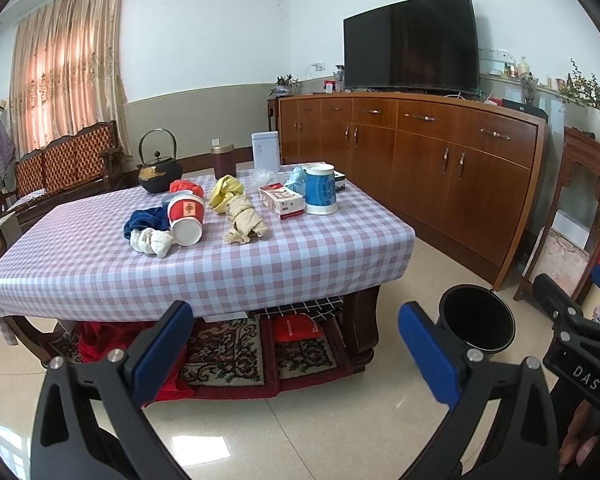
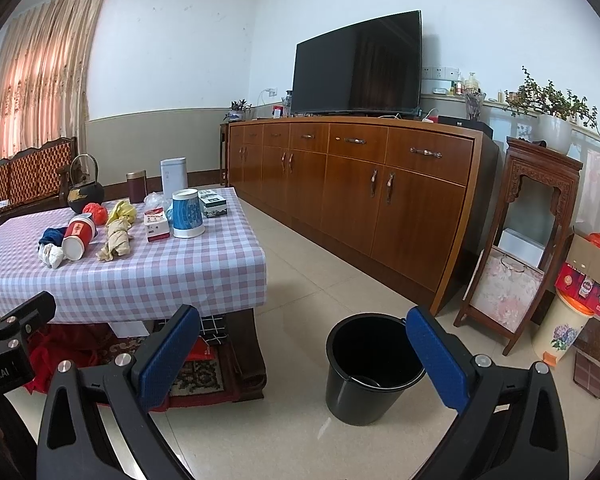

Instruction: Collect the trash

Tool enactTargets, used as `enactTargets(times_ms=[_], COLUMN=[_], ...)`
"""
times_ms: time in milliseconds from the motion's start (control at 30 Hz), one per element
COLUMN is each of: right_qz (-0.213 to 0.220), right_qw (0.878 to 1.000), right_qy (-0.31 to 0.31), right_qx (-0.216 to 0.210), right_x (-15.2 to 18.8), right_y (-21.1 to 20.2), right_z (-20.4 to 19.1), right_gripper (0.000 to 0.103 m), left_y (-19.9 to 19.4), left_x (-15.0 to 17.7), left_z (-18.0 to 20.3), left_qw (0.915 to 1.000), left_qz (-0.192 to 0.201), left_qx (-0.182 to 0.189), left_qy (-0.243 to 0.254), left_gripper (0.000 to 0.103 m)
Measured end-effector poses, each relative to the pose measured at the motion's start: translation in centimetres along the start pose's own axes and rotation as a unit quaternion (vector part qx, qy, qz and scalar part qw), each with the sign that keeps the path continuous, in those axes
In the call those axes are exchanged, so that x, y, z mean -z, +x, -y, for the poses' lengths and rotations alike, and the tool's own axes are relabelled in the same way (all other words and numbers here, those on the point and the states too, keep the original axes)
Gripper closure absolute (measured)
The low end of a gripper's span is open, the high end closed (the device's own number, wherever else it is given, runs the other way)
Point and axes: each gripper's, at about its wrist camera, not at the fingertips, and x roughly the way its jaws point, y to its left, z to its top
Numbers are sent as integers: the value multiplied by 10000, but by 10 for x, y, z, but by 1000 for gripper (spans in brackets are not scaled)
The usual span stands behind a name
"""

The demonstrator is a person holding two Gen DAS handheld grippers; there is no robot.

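Trash lies on a low table with a checked cloth [image 1: 80, 276] [image 2: 148, 280]: a tipped red paper cup [image 1: 186, 216] [image 2: 78, 236], crumpled white paper [image 1: 152, 242] [image 2: 52, 256], a crumpled brown paper bag [image 1: 244, 218] [image 2: 116, 240], blue [image 1: 146, 220], red [image 1: 188, 187] and yellow [image 1: 226, 192] wads. A black bucket [image 1: 476, 318] [image 2: 374, 364] stands on the floor to the table's right. My left gripper [image 1: 296, 352] hangs open below the table's front edge. My right gripper [image 2: 302, 356] is open too, near the bucket. Both hold nothing.
On the table also stand a blue mug [image 1: 320, 189], a small red-white box [image 1: 282, 201], an iron teapot [image 1: 158, 170], a brown tin [image 1: 224, 160] and a white canister [image 1: 265, 151]. A long wooden sideboard [image 1: 440, 168] with a TV [image 1: 412, 44] lines the wall. Tiled floor [image 2: 308, 288] lies between.
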Motion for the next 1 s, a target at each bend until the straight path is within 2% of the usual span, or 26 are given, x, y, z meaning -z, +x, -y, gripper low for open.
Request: enactTargets(times_ms=[233, 333, 433, 700, 833, 933, 1000], right_qz=[-70, -172, -78, 151, 34, -228, -307], right_qw=[9989, 9965, 9936, 9813, 9754, 9702, 9632], right_qy=[-191, -148, -157, -660, -851, -1109, -1272], right_qx=[-420, -802, -1112, -1804, -2036, -2141, -2348], right_x=[-10, -18, -28, -55, -62, -66, -69], right_y=[18, 34, 46, 78, 105, 127, 140], right_z=[-5, -12, -24, -87, -123, -150, -168], right_gripper=[0, 0, 0, 0, 0, 0, 0], left_y=[11, 23, 37, 72, 91, 104, 119], left_x=[-11, -18, -22, -29, -30, -30, -29], left_z=[-18, -35, -53, -105, -131, -148, -160], left_qw=[9995, 9983, 9965, 9896, 9878, 9866, 9863], left_qz=[39, 11, -40, -199, -293, -354, -469], left_qx=[-310, -581, -832, -1391, -1451, -1458, -1418], left_qy=[-70, -86, -121, -308, -475, -637, -702], left_gripper=[0, 0, 0, 0, 0, 0, 0])
